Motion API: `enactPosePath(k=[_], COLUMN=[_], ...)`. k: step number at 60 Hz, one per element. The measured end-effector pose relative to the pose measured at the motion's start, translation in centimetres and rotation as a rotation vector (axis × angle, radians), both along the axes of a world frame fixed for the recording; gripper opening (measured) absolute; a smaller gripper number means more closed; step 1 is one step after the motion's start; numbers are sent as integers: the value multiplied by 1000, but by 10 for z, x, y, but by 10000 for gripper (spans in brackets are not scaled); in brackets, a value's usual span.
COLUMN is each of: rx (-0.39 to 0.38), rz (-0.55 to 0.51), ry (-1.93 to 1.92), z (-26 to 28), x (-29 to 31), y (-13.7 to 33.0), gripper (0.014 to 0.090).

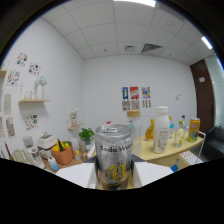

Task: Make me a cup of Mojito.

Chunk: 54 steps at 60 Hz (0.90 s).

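A silver can labelled Soda Water (114,156), with yellow print low on its side, stands upright between my fingers and fills the middle of the gripper view. My gripper (114,176) is shut on it; one pale finger (76,175) presses its left side and the other finger (153,172) its right. The can's base and the fingers' lower parts are hidden in the dark area below. The can looks held up above the table level.
Beyond the can a light wooden table (167,151) carries a white bottle (161,131), a yellow can (194,129), a cork-lidded jar (134,125) and small bottles. To the left are an orange basket of fruit (62,153) and a potted plant (86,135).
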<state>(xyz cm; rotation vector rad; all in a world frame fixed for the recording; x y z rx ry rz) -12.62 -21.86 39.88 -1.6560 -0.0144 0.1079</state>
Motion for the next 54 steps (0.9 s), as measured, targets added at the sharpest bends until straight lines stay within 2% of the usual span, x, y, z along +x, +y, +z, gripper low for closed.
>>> enactPosePath(k=[15, 29, 39, 54], rx=[-138, -194, -216, -224], rz=[-43, -42, -37, 7], ry=[24, 63, 243, 874], z=[-136, -225, -244, -215], x=[50, 70, 74, 62], y=[-17, -5, 4, 10], gripper=[504, 505, 508, 505])
